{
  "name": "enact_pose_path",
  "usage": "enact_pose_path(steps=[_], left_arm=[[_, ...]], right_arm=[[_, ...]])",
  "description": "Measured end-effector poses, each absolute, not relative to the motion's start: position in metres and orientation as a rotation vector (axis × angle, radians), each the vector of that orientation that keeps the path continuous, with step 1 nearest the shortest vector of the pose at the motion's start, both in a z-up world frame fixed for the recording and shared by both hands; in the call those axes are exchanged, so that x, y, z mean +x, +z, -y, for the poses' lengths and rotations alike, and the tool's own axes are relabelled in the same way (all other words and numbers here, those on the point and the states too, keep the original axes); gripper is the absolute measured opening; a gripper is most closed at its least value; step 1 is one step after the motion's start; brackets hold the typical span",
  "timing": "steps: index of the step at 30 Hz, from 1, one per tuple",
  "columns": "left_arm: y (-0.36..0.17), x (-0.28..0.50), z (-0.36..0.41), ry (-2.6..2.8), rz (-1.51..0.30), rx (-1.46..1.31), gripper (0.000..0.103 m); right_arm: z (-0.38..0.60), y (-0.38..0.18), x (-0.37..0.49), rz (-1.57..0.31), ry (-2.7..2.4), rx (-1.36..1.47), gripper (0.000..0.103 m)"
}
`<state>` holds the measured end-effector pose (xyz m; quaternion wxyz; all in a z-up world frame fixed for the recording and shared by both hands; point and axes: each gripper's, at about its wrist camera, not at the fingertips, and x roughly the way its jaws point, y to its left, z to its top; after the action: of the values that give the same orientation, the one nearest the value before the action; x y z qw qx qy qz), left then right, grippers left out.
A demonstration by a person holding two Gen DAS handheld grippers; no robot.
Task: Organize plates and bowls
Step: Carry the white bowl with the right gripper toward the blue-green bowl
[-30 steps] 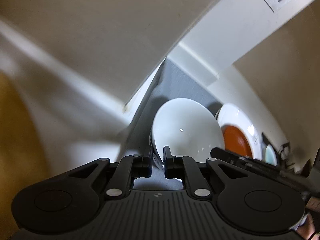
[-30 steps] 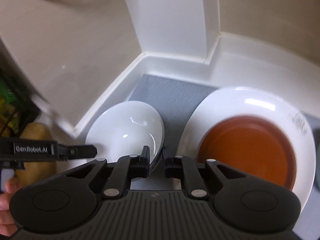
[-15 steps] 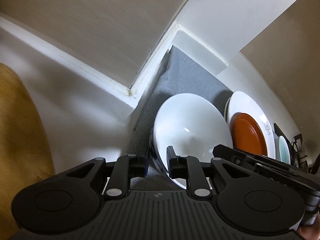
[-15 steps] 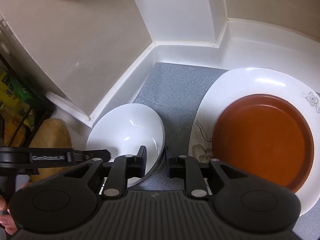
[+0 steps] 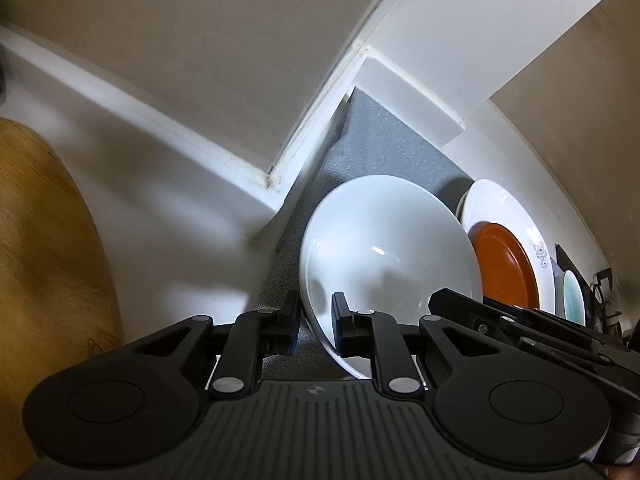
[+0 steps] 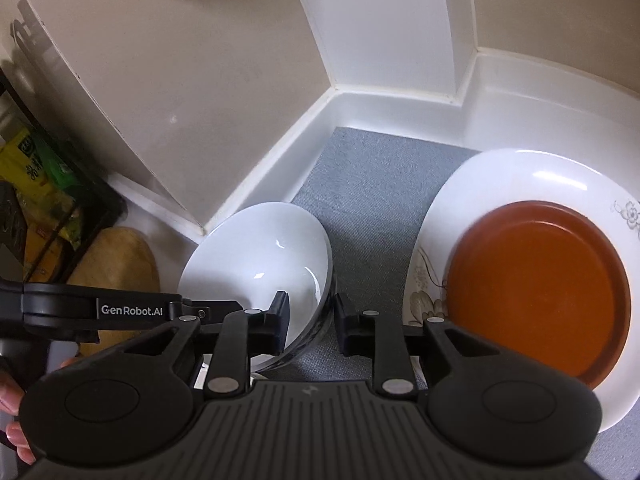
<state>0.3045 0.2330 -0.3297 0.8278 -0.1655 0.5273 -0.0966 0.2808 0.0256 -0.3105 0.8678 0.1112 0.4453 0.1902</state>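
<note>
While my left gripper [image 5: 316, 312] and right gripper [image 6: 310, 312] both point down into this corner, the white bowl [image 5: 384, 240] sits on the grey mat [image 6: 360, 184] with its near rim running between both sets of jaws. Each pair has one finger inside the bowl and one outside. Right jaws have just been opening. The left ones opened too, then eased back a touch. Both are slightly spread around the rim, not pinching it as far as I can see. Off to the right of my right jaws is an orange plate [image 6: 536, 292] on a white flowered plate [image 6: 520, 176], close by the bowl. White skirting [image 6: 280, 148] hems the bowl in beyond the jaws. A wooden board [image 5: 40, 260] sits left of my left jaws.
</note>
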Motion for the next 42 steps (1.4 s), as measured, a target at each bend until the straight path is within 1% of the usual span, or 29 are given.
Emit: enact_pose_path(steps=[7, 12, 14, 23, 28, 31, 36, 42], left_arm=[[-0.309, 0.297, -0.212, -0.208, -1.108, -0.320, 0.017], [-0.292, 0.295, -0.175, -0.246, -1.092, -0.267, 0.017], [-0.287, 0.296, -0.154, -0.263, -1.098, -0.247, 0.017], [-0.260, 0.303, -0.049, -0.412, -1.117, -0.157, 0.017], [-0.253, 0.314, 0.015, -0.516, -1.159, -0.146, 0.017], [-0.256, 0.320, 0.052, -0.554, -1.175, -0.117, 0.017], [-0.277, 0.333, 0.099, -0.586, -1.241, -0.073, 0.017], [-0.298, 0.337, 0.134, -0.576, -1.276, 0.008, 0.017]], right_arm=[[-0.008, -0.288, 0.269, -0.896, 0.387, 0.265, 0.026], [0.029, -0.281, 0.252, -0.876, 0.355, 0.320, 0.024], [0.048, -0.278, 0.246, -0.866, 0.336, 0.333, 0.021], [0.142, -0.251, 0.211, -0.748, 0.189, 0.373, 0.021], [0.206, -0.244, 0.201, -0.678, 0.070, 0.421, 0.017], [0.238, -0.247, 0.202, -0.659, 0.018, 0.425, 0.017], [0.278, -0.262, 0.206, -0.677, -0.039, 0.404, 0.017], [0.293, -0.286, 0.213, -0.717, -0.065, 0.366, 0.015]])
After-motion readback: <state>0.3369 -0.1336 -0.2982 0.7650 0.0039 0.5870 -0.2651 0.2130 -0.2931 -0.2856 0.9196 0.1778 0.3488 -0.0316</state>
